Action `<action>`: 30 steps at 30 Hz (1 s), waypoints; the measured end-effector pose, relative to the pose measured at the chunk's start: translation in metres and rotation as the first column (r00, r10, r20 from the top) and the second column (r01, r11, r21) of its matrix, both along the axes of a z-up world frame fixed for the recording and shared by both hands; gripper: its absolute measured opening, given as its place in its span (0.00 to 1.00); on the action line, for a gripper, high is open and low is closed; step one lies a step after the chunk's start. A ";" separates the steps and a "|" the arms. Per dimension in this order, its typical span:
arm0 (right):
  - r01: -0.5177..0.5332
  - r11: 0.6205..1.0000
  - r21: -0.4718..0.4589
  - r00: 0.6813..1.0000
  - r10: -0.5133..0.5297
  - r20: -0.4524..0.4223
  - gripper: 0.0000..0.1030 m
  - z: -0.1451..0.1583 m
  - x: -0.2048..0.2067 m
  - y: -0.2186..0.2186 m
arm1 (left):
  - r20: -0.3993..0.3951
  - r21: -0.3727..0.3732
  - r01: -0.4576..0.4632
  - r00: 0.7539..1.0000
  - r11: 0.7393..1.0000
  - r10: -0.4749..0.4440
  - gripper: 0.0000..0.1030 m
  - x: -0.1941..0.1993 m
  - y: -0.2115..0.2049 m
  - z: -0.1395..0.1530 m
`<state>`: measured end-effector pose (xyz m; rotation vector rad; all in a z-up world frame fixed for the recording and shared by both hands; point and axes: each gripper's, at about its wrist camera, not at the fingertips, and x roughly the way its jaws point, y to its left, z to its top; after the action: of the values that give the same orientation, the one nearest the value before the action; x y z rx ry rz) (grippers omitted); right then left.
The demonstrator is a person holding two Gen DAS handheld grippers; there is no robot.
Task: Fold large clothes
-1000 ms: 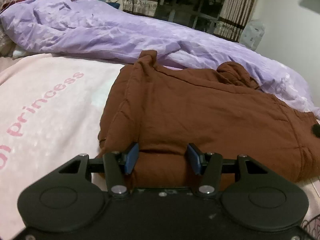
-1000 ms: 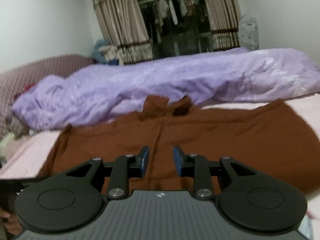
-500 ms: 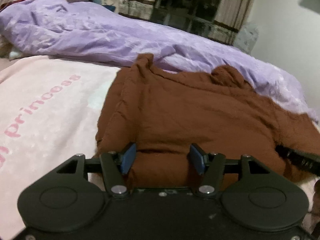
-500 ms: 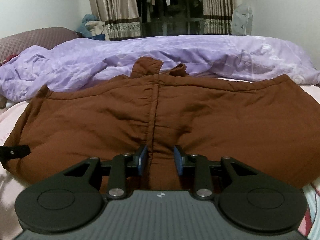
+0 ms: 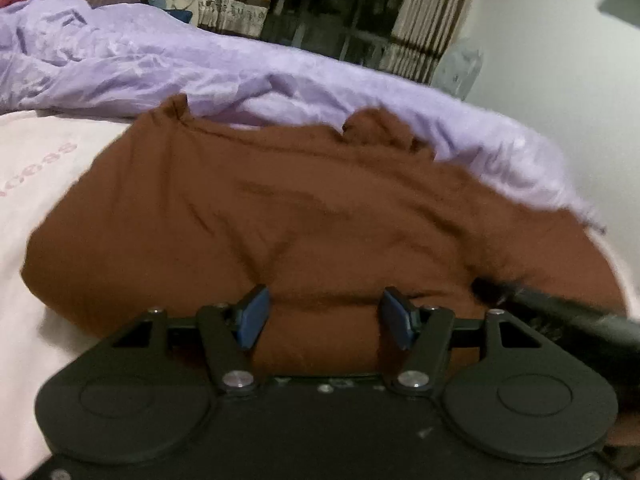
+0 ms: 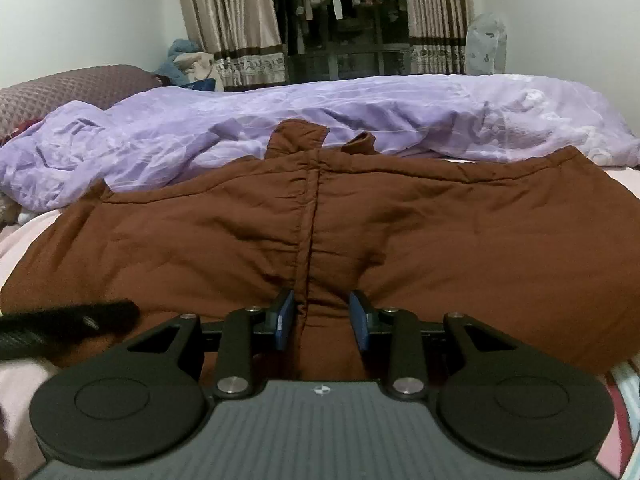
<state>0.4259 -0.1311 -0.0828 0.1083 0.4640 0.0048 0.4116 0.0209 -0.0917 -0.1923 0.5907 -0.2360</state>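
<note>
A large brown padded jacket [image 6: 440, 232] lies spread on the bed, collar toward the purple quilt; it also shows in the left wrist view [image 5: 280, 216]. My left gripper [image 5: 324, 318] is open, its blue pads either side of the jacket's near hem at the left part. My right gripper [image 6: 320, 320] is open, its pads straddling the hem at the jacket's front seam. Each gripper's dark finger shows in the other's view: the right one [image 5: 552, 312] and the left one [image 6: 68, 324].
A crumpled purple quilt [image 6: 280, 120] lies along the far side of the bed. A pink sheet with lettering [image 5: 36, 168] lies left of the jacket. A maroon pillow [image 6: 60, 92] sits far left. Curtains and a clothes rack [image 6: 340, 20] stand behind.
Both grippers have moved forward and down onto the jacket's near hem. The fabric now sits between the jaws of each. The two grippers came closer together.
</note>
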 end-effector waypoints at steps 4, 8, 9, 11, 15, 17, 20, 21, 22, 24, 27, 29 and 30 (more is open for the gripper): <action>-0.003 1.000 -0.005 1.000 0.003 0.014 0.37 -0.003 -0.001 0.001 | -0.002 -0.029 -0.002 1.000 1.000 0.001 0.63 0.004 0.005 -0.003; -0.007 1.000 -0.008 1.000 0.007 0.019 0.37 0.002 -0.004 0.001 | -0.012 -0.071 -0.020 1.000 0.997 0.019 0.61 0.001 0.009 0.009; -0.007 1.000 0.000 1.000 0.007 0.025 0.37 0.007 -0.006 0.000 | -0.003 -0.076 -0.022 1.000 0.997 0.022 0.61 -0.003 0.008 0.014; 0.016 0.999 0.036 0.999 -0.018 0.046 0.37 0.015 -0.012 -0.005 | 0.028 -0.089 -0.007 1.000 0.996 0.009 0.61 -0.012 0.003 0.024; 0.087 0.996 0.036 0.995 -0.089 0.046 0.37 0.019 -0.016 -0.010 | 0.049 -0.049 0.020 0.999 0.999 -0.018 0.61 -0.014 -0.018 0.026; 0.091 0.995 0.032 0.996 -0.092 0.015 0.36 0.013 -0.012 -0.013 | 0.028 -0.009 0.015 1.000 1.000 -0.014 0.61 -0.010 -0.025 0.018; 0.083 0.996 0.032 0.997 -0.083 -0.002 0.33 0.003 -0.008 -0.017 | 0.010 0.013 0.009 1.000 1.000 -0.009 0.63 -0.003 -0.025 0.002; 0.078 0.996 0.031 0.997 -0.078 0.001 0.31 0.002 -0.007 -0.019 | 0.019 0.004 0.011 1.000 1.000 -0.011 0.63 -0.003 -0.021 0.001; 0.075 0.997 0.036 0.997 -0.075 0.005 0.29 0.003 -0.008 -0.021 | 0.018 -0.004 0.013 1.000 1.000 -0.013 0.63 -0.002 -0.019 0.002; 0.074 0.996 0.049 0.997 -0.074 0.009 0.20 0.006 -0.010 -0.029 | 0.020 0.005 -0.008 1.000 1.000 0.008 0.63 -0.002 -0.009 0.006; 0.059 0.996 0.071 0.998 -0.059 0.007 0.05 0.006 -0.011 -0.048 | 0.017 0.040 -0.063 0.998 0.997 0.063 0.62 0.002 0.012 0.007; 0.109 0.993 0.046 0.994 -0.110 0.021 0.06 0.007 -0.014 -0.063 | 0.017 0.033 -0.094 0.995 0.995 0.094 0.62 0.004 0.032 0.007; 0.130 0.991 0.033 0.991 -0.131 0.022 0.06 0.007 -0.015 -0.070 | 0.019 0.033 -0.107 0.994 0.994 0.106 0.62 0.003 0.042 0.008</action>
<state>0.4109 -0.2013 -0.0762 0.1697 0.4321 -0.1152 0.4146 0.0627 -0.0837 -0.1882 0.5653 -0.1244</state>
